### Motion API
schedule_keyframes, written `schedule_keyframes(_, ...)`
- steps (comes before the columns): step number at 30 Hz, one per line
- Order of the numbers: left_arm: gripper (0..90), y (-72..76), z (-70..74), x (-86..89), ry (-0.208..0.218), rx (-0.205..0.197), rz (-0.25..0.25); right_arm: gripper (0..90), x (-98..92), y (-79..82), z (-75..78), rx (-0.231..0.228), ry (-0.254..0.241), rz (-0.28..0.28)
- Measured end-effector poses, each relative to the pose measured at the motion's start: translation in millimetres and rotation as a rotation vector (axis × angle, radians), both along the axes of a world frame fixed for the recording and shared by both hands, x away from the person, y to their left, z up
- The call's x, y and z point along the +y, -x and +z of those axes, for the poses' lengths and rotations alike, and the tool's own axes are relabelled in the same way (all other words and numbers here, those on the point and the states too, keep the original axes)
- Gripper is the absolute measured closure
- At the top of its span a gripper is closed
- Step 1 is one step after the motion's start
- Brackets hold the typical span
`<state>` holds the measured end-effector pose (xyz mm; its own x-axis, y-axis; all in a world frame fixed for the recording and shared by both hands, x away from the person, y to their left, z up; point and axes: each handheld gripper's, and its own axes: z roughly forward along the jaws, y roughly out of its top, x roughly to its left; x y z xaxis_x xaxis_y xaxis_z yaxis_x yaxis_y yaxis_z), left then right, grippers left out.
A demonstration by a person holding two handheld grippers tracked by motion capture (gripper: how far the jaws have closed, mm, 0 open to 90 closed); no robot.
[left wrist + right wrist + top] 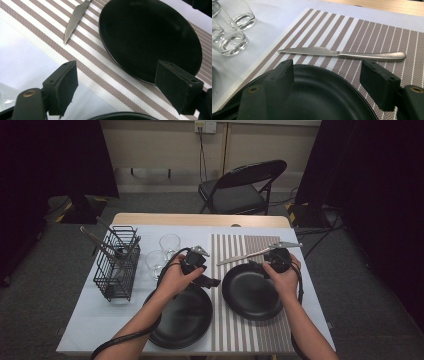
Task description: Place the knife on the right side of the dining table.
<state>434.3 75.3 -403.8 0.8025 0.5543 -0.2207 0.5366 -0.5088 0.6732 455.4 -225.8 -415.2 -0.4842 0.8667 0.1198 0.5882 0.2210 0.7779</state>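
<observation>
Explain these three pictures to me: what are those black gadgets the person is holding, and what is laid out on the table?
A person at a table holds a hand-operated tool in each hand, each with two black jaws. The high view looks down from above: the left gripper hangs between the two plates, the right gripper sits at the far rim of the black plate on the striped mat. The other two pictures come from cameras riding on the tools, looking along their jaws. Both pairs of jaws stand open and hold nothing. On the table lie a striped placemat, a second black plate, a knife, two glasses and a wire rack holding utensils.
</observation>
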Motion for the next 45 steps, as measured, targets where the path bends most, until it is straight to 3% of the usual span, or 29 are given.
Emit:
schedule_keyframes(4, 18.0, 2.9, -2.0, 4.0, -0.025, -0.011, -0.005, 26.9, -0.9, -0.6, -0.8, -0.002, 0.002, -0.007)
schedule_keyframes(36, 18.1, 34.3, -6.5, 45.3, -0.024, 0.022, -0.026, 27.4, 4.6, -12.0, -2.5, 0.008, 0.040, -0.023)
schedule_keyframes(45, 18.2, 40.3, -7.1, 55.1, -0.030, 0.022, -0.028, 27.2, 4.0, -18.5, -5.2, 0.012, 0.031, -0.029)
